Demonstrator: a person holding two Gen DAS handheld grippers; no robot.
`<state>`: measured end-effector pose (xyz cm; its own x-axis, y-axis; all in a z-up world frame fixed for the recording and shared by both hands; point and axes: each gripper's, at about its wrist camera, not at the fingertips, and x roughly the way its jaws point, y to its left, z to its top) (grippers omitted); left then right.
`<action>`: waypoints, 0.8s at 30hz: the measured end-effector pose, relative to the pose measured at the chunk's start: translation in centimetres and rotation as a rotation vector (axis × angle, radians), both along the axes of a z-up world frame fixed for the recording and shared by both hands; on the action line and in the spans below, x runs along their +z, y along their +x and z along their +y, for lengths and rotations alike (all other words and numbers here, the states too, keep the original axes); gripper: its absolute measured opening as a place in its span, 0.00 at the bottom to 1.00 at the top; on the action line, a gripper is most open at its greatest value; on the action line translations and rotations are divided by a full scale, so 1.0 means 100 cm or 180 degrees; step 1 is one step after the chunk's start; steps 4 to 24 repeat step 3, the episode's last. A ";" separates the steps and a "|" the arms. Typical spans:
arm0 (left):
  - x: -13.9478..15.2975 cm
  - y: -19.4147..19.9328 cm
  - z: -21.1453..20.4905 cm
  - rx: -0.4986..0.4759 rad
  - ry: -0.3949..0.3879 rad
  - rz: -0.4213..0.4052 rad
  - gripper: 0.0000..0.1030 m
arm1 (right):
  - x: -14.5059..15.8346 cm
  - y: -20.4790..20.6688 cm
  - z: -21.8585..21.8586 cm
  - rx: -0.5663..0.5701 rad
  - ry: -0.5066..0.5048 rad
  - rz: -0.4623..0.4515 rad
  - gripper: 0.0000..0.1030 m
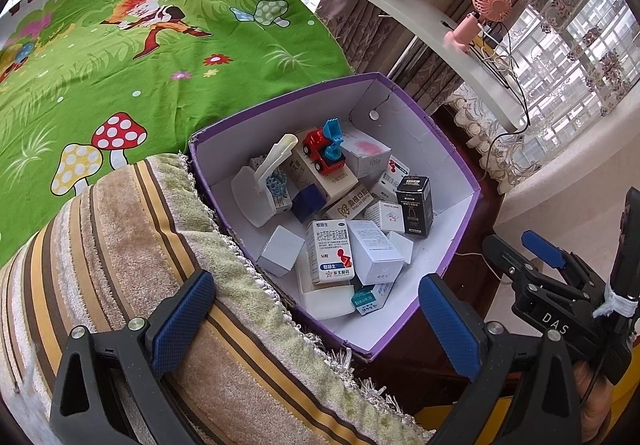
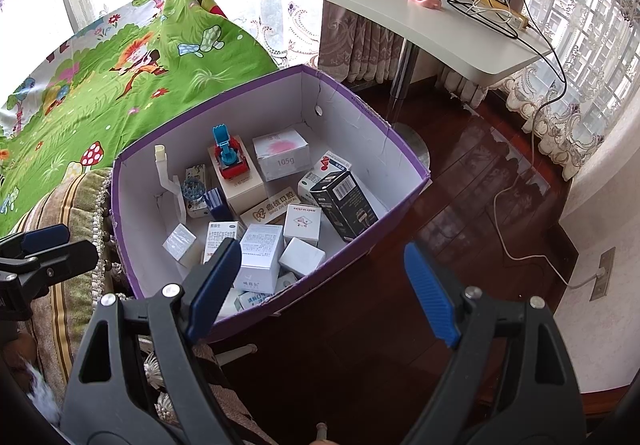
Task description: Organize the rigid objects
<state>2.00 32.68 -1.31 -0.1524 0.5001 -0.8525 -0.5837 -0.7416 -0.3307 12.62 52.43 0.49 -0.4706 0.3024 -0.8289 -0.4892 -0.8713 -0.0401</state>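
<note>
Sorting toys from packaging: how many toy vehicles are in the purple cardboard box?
1. A red toy truck with a blue scoop sits on a pale carton toward the back of the purple cardboard box. Others may be hidden beneath the piled cartons.

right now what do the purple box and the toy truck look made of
Purple box: likely cardboard, matte white inside; its walls show creases and cracks. Toy truck: looks like glossy moulded plastic, red body with a blue scoop.

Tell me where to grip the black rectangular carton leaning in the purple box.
Take the black carton across its two long side faces near the raised top end, coming from above. It leans tilted on neighbouring cartons by the purple box wall, so that end stands clear.
</note>
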 end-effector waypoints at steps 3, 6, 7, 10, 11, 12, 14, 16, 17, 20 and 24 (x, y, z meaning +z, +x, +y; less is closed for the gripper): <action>0.000 0.000 0.000 -0.0015 -0.0007 0.0017 1.00 | -0.001 0.000 -0.001 0.0003 -0.0007 0.0003 0.83; 0.000 0.000 0.000 -0.0015 -0.0007 0.0017 1.00 | -0.001 0.000 -0.001 0.0003 -0.0007 0.0003 0.83; 0.000 0.000 0.000 -0.0015 -0.0007 0.0017 1.00 | -0.001 0.000 -0.001 0.0003 -0.0007 0.0003 0.83; 0.000 0.000 0.000 -0.0015 -0.0007 0.0017 1.00 | -0.001 0.000 -0.001 0.0003 -0.0007 0.0003 0.83; 0.000 0.000 0.000 -0.0015 -0.0007 0.0017 1.00 | -0.001 0.000 -0.001 0.0003 -0.0007 0.0003 0.83; 0.000 0.000 0.000 -0.0015 -0.0007 0.0017 1.00 | -0.001 0.000 -0.001 0.0003 -0.0007 0.0003 0.83; 0.000 0.000 0.000 -0.0015 -0.0007 0.0017 1.00 | -0.001 0.000 -0.001 0.0003 -0.0007 0.0003 0.83; 0.000 0.000 0.000 -0.0015 -0.0007 0.0017 1.00 | -0.001 0.000 -0.001 0.0003 -0.0007 0.0003 0.83; 0.000 0.000 0.000 -0.0015 -0.0007 0.0017 1.00 | -0.001 0.000 -0.001 0.0003 -0.0007 0.0003 0.83; 0.000 0.000 0.000 -0.0015 -0.0007 0.0017 1.00 | -0.001 0.000 -0.001 0.0003 -0.0007 0.0003 0.83; 0.000 0.000 0.000 -0.0015 -0.0007 0.0017 1.00 | -0.001 0.000 -0.001 0.0003 -0.0007 0.0003 0.83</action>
